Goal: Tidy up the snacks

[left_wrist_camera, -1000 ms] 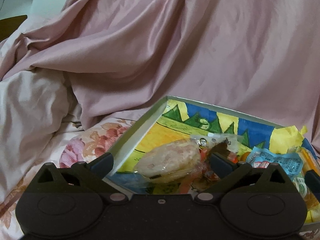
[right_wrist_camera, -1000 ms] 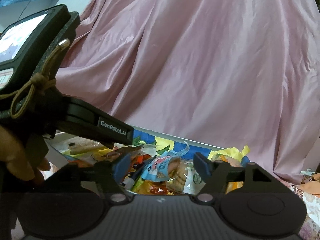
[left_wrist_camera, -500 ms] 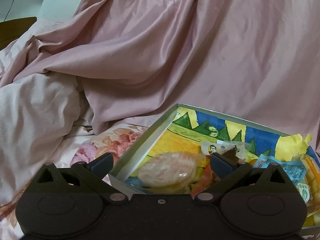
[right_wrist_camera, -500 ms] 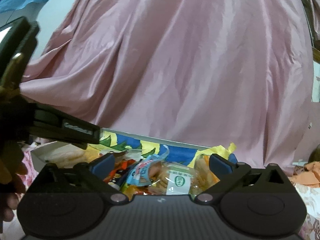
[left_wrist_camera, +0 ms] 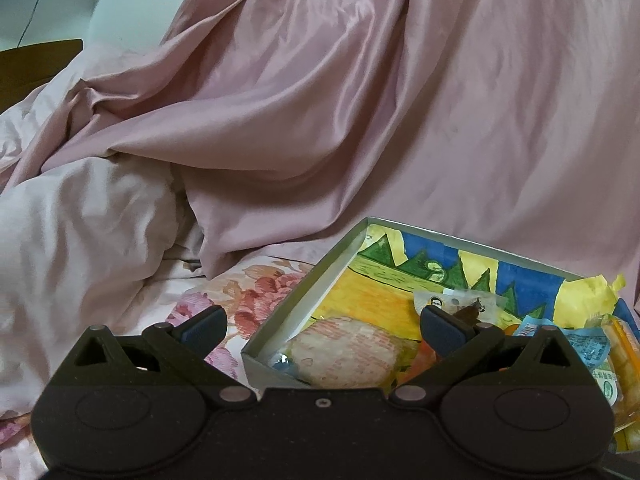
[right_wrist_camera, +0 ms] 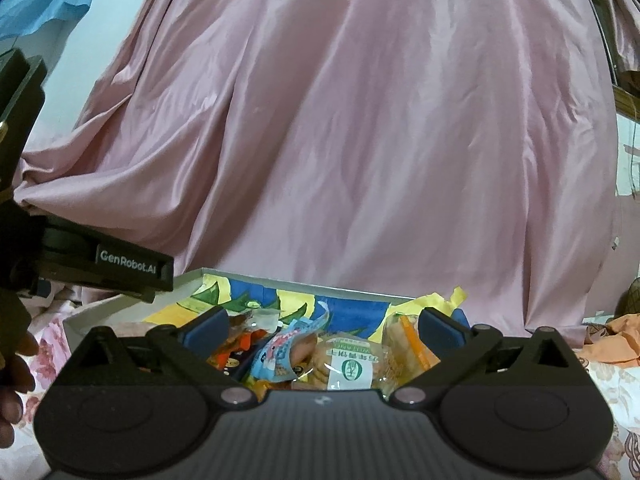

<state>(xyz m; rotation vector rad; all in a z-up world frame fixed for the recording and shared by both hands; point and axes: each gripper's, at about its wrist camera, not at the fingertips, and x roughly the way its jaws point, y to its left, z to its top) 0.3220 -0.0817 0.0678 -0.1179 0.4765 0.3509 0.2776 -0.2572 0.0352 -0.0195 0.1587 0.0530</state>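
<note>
Left wrist view: the left gripper (left_wrist_camera: 322, 326) stands spread wide with nothing between its fingers, hovering at the near-left corner of the snack box (left_wrist_camera: 308, 284). The box is a shallow white-walled tray with a painted lining, resting on a floral bedsheet (left_wrist_camera: 240, 300) in front of a draped pink cloth (left_wrist_camera: 360, 120). Inside, close to that corner, lies a round wrapped rice cake (left_wrist_camera: 344, 354); a clear packet (left_wrist_camera: 460, 304) lies beyond it and a blue packet (left_wrist_camera: 584, 344) toward the right.

Right wrist view: the right gripper (right_wrist_camera: 324, 330) is likewise released and empty, poised above the right half of the box (right_wrist_camera: 120, 304). Between its fingers appear a clear biscuit pack with a green seal (right_wrist_camera: 352, 364) and a blue wrapper (right_wrist_camera: 280, 356), heaped together with orange-toned packets. The body of the left tool (right_wrist_camera: 132, 270) crosses at far left, held by the person's hand (right_wrist_camera: 16, 360).

Assessment: snacks are already inside the box but jumbled; the step in hand appears to be selecting an item to rearrange. The next move calls for lowering onto one wrapper only, closing on a crimped edge, as the packs overlap and a neighbour may lift with it
</note>
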